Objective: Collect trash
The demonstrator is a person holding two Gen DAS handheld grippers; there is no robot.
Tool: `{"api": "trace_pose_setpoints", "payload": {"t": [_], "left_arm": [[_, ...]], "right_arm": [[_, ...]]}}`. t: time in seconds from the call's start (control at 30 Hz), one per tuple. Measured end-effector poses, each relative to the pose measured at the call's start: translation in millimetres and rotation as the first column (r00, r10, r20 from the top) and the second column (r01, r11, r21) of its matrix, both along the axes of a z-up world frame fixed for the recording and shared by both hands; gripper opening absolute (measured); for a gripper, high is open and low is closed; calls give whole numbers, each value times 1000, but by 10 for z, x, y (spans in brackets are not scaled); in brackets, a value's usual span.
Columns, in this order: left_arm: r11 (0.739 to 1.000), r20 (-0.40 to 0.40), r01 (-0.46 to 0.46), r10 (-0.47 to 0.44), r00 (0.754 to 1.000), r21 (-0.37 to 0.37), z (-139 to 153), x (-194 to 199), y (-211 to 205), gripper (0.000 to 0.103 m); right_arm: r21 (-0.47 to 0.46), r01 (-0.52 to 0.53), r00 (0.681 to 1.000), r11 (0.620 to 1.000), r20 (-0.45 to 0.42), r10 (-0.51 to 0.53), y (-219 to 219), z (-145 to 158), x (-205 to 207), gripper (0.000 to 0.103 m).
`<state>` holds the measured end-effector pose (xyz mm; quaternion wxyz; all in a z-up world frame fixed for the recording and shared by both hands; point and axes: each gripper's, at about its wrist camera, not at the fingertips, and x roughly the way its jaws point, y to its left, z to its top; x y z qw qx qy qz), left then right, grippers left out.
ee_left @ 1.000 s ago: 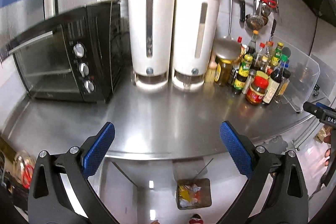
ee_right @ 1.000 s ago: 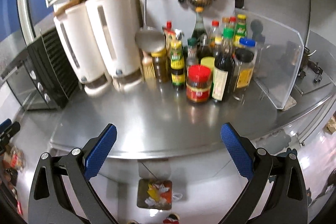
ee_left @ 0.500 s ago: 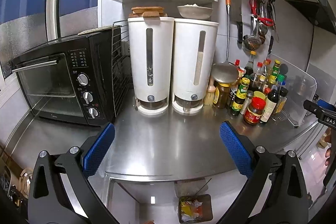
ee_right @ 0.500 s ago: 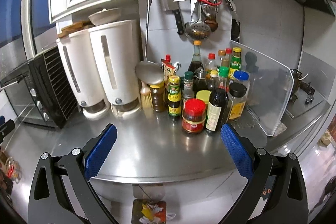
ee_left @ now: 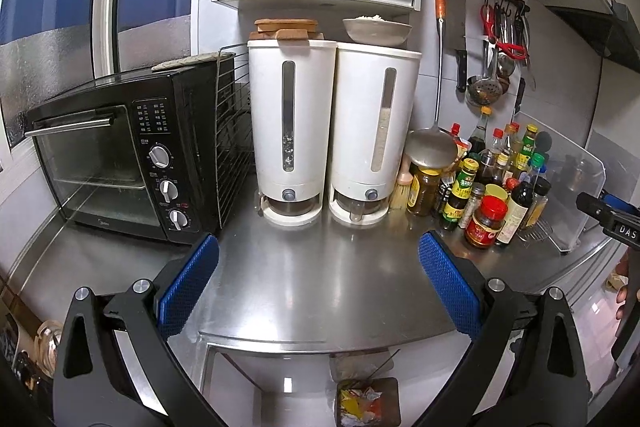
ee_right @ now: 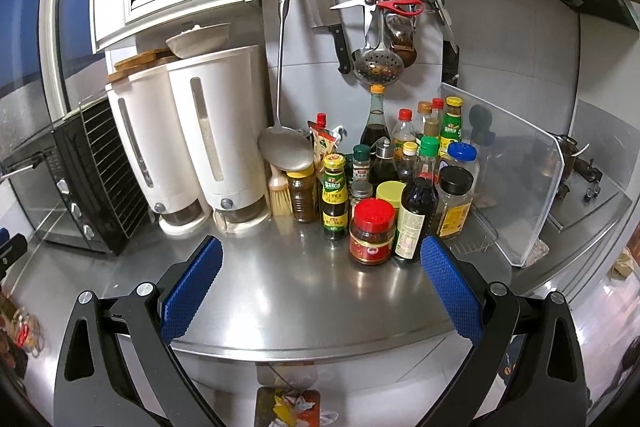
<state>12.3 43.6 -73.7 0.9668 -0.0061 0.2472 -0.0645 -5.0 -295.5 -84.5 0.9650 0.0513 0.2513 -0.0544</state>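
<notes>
Left wrist view: the left tongs (ee_left: 319, 285), blue-padded fingers spread wide and holding nothing, hovered over the bare stainless-steel counter (ee_left: 320, 283). Behind stood a black toaster oven (ee_left: 120, 163), two tall white dispensers (ee_left: 332, 131) and a cluster of condiment bottles (ee_left: 492, 187). Below the counter edge, a brown bin of crumpled trash (ee_left: 368, 401) was cut off by the frame. The right tongs (ee_left: 608, 217) showed only as a black tip at the right margin.

Right wrist view: the right tongs (ee_right: 320, 285) were likewise spread wide and empty above the counter (ee_right: 304, 291). The bin of trash (ee_right: 290, 407) was mostly cropped; its contents were indistinct.
</notes>
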Motion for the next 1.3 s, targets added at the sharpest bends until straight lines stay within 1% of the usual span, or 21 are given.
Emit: {"api": "trace_pose_setpoints", "payload": {"t": [0.43,0.7,1.3], "left_arm": [[1000,10,-10,10,1000,-1,26,15,-7,95],[1000,26,-15,15,1000,3,70,9,-15,95],[1000,33,-16,16,999,4,90,34,-40,95]], "right_arm": [[20,-5,1000,1000,-3,5,5,-29,44,100],[20,-7,1000,1000,4,7,6,-25,53,100],[18,5,1000,1000,20,-5,-24,32,78,100]]}}
